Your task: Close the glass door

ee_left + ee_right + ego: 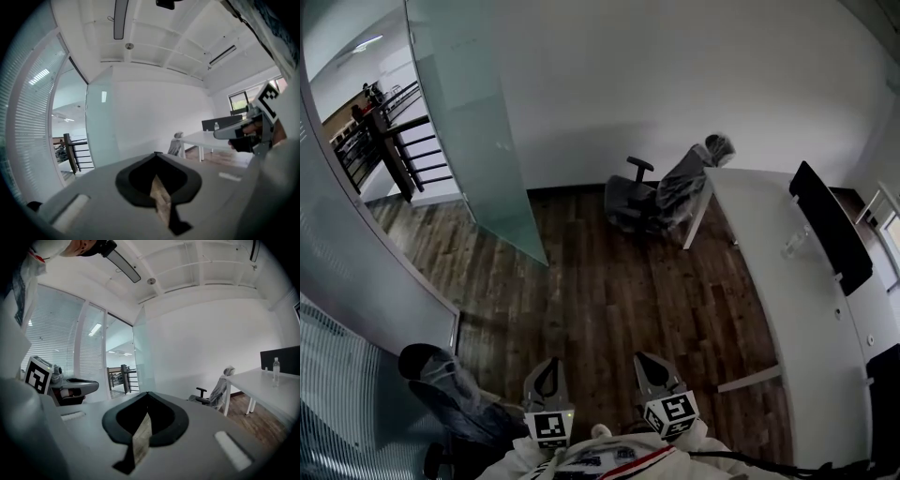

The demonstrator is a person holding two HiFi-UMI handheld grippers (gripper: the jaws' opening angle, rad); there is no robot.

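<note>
Head view, looking down over a wood floor.

- Glass door: frosted pane at 11 o'clock, standing open and swung into the room. Its free edge points toward 6 o'clock. The doorway beside it at 10 o'clock is open, with a railing beyond.
- Left gripper and right gripper: low at 6 o'clock, side by side and pointing ahead. Each gripper view shows its jaws brought together with nothing between them.
- Both grippers are well apart from the door, with bare floor between.
- Office chair at 12 to 1 o'clock, white desk at 2 to 3 o'clock. Neither lies on the way to the door.

Step in hand, as I judge it: the approach, with the door not yet touched.

Next move likely calls for heading toward 11 o'clock to reach the pane's free edge. One closed gripper would then go against the room-side face to push the door round to the doorway. I can make out no handle from here, so a flat push looks the safer bet. Glass may be slippery, so go slowly.
</note>
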